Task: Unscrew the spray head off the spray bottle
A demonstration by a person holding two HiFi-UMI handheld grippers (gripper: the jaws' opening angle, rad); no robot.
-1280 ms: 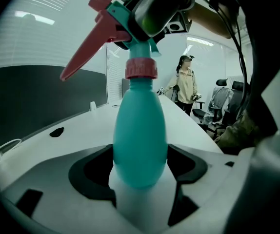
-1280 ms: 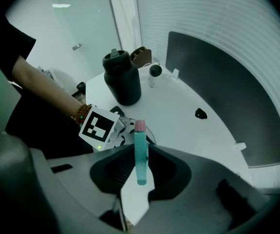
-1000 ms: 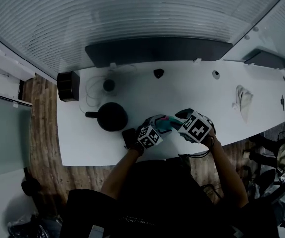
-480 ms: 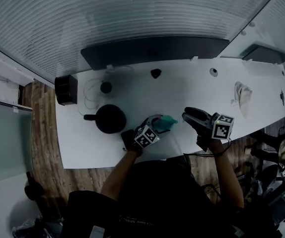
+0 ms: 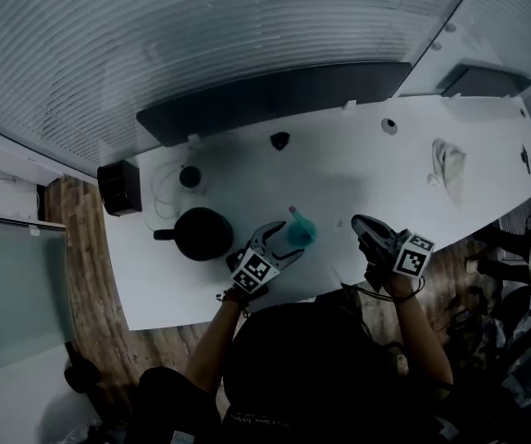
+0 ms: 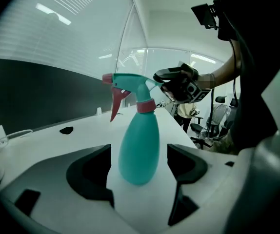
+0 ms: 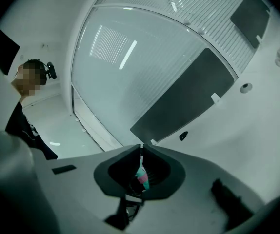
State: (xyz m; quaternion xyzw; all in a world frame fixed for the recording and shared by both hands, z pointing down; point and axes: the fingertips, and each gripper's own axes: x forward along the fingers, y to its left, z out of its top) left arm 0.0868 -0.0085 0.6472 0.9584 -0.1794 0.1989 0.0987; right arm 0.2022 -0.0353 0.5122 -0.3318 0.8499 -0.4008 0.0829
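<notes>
A teal spray bottle (image 5: 295, 229) stands upright on the white table (image 5: 358, 169). Its teal head with red trigger (image 6: 116, 101) and pink collar sits on top of it. My left gripper (image 5: 280, 244) is open, its jaws either side of the bottle's body (image 6: 139, 145) with a gap on each side. My right gripper (image 5: 360, 223) is off to the right, apart from the bottle. Its jaws have just been closing, and its tips (image 7: 141, 147) now meet, shut. A teal and pink sliver shows in the hollow behind them; I cannot tell what it is.
A round black pot (image 5: 201, 232) sits left of the bottle, with a black box (image 5: 117, 186) and a coiled cable (image 5: 175, 176) beyond. A long dark panel (image 5: 265, 100) lines the far edge. A crumpled cloth (image 5: 448, 166) lies far right.
The right gripper let go of the spray head, swung off to the right and closed. The bottle went from lying tilted between both grippers to standing upright, and the left jaws opened.
</notes>
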